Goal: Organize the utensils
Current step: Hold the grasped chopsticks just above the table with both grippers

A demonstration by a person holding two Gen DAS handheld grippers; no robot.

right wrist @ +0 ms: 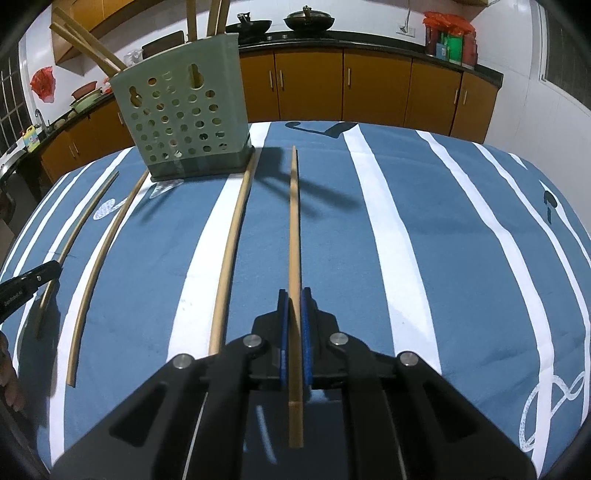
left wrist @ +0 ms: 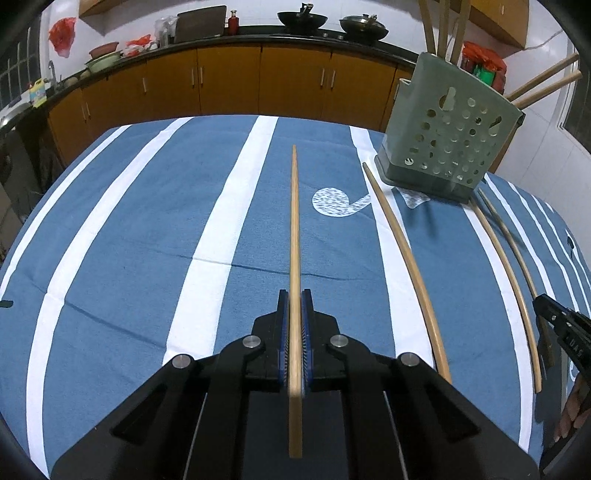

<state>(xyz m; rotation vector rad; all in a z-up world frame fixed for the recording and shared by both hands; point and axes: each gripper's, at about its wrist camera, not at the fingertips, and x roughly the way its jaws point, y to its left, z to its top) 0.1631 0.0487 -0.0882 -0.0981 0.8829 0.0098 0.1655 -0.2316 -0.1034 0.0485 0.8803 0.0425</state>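
My left gripper [left wrist: 294, 295] is shut on a wooden chopstick [left wrist: 294, 221] that points straight ahead over the striped cloth. My right gripper [right wrist: 294, 293] is likewise shut on a chopstick [right wrist: 294, 221]. Each one shows at the other view's edge: the right gripper [left wrist: 543, 306] and the left gripper [right wrist: 53, 267]. Two more chopsticks [left wrist: 406, 266] [left wrist: 506, 277] lie loose on the cloth between them, also seen as the chopsticks [right wrist: 232, 240] [right wrist: 99, 266]. A green perforated holder [left wrist: 450, 125] [right wrist: 181, 110] stands ahead with several chopsticks upright in it.
The blue and white striped tablecloth [left wrist: 147, 221] covers the table up to its far edge. Beyond it runs a counter with brown cabinets [left wrist: 229, 81] and two woks [left wrist: 303, 18]. A person's hand [left wrist: 572, 413] shows behind the right gripper.
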